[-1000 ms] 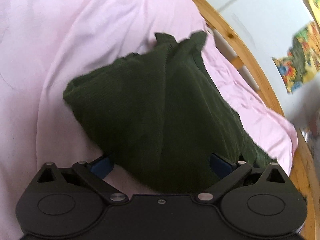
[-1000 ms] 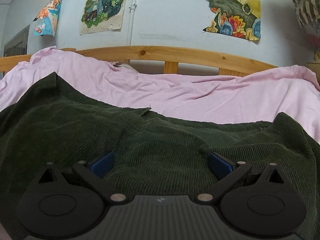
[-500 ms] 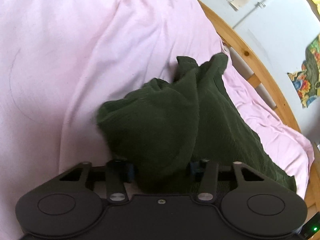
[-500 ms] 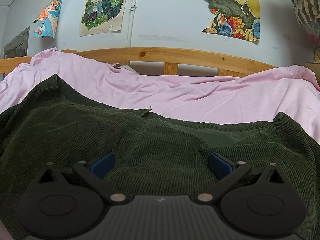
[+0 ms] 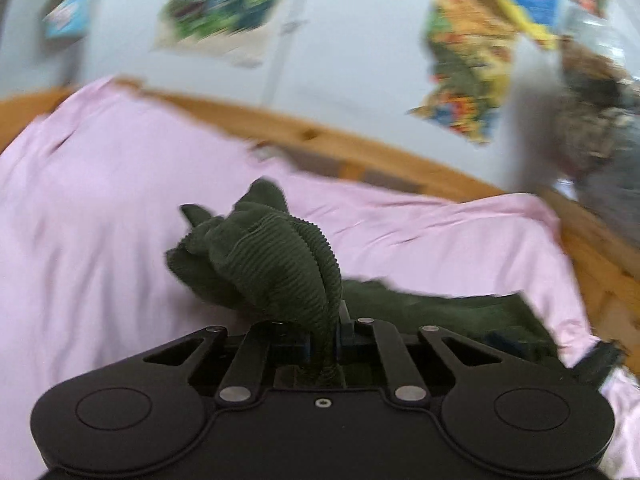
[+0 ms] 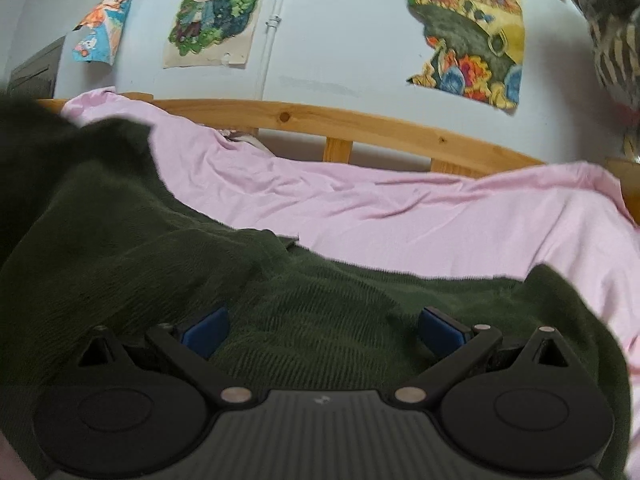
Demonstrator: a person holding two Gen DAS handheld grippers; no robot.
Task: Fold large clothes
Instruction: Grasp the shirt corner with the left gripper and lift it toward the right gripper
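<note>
Your left gripper [image 5: 324, 344] is closing on the green garment [image 5: 276, 264], which trails right toward your open right gripper [image 6: 320, 330].

Left tool [image 5: 325, 340] angled slightly downward, jaws closing, pads pinching bunched dark green corduroy garment [image 5: 276, 256]. Right tool [image 6: 322, 330] angled slightly downward, blue pads [image 6: 204, 330] spread wide, gripping nothing.

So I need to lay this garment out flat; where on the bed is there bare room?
Bare pink bedsheet runs between the dark green corduroy garment and the wooden bed rail, and further left of the bunch in the left gripper. The near side is crowded with garment.
</note>
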